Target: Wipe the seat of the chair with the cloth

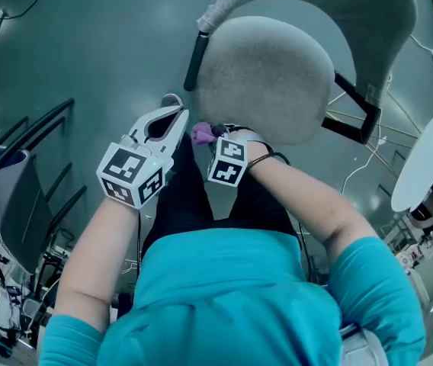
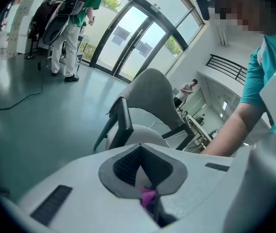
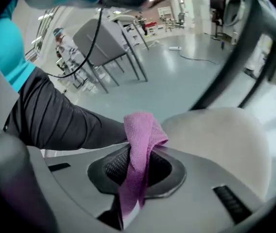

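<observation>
Left gripper point(image 2: 137, 146): tips pressed together, just beside the right gripper.
Right gripper point(image 3: 139, 152): pinching the pink cloth point(image 3: 141, 130).
Cloth: folded strip, long axis along the jaws, its end poking towards the seat's front edge.
Chair seat point(image 1: 266, 75): grey, rounded, with a black armrest point(image 1: 194, 61) on its left side.
Beyond: backrest point(image 1: 338, 6); white round table point(image 1: 422, 158) to the right.

Glass doors point(image 2: 133, 47), standing person point(image 2: 72, 33) (green shirt)

Teal shirt point(image 1: 232, 296); black trousers point(image 1: 186, 197); white left claw point(image 1: 172, 109), marker-patterned cube point(image 1: 131, 172).
</observation>
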{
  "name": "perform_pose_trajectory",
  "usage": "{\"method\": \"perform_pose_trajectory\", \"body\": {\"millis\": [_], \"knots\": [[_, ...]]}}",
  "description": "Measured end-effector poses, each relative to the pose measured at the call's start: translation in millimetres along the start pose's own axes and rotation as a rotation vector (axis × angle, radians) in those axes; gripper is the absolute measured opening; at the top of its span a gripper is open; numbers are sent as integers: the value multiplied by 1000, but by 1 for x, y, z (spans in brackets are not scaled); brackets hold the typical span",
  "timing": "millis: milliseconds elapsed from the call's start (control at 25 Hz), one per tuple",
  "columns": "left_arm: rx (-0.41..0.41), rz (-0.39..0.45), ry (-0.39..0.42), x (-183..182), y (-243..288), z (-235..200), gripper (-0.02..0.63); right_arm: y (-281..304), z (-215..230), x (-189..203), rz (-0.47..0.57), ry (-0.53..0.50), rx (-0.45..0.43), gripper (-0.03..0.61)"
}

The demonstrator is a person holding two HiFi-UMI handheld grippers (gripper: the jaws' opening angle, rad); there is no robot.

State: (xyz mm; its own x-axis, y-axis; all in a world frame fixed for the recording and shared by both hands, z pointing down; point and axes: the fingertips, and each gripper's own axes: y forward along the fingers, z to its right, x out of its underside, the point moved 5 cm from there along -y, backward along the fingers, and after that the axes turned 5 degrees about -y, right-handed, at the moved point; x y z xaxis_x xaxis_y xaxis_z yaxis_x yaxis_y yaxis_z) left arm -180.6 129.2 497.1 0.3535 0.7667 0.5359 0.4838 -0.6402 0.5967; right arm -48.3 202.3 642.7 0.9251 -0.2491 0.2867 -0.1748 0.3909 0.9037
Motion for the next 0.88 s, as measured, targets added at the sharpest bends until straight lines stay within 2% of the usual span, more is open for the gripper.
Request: {"method": "perform_pose_trajectory", "body": {"millis": [200,320,400,600,880], "knots": [[94,-32,44,-2,32,42,4,-80,114,69,24,198,240,63],[129,-66,58,-1,58,66,3,-117,180,105,-16,228,382,63],[117,-91,80,-3,76,74,3,-129,216,123,-57,211,446,63],[65,-110,110,-24,110,73,3,-132,276,143,-148,146,512,63],[59,-113,129,-47,131,66,3,-120,319,159,-255,55,565,63]]}}
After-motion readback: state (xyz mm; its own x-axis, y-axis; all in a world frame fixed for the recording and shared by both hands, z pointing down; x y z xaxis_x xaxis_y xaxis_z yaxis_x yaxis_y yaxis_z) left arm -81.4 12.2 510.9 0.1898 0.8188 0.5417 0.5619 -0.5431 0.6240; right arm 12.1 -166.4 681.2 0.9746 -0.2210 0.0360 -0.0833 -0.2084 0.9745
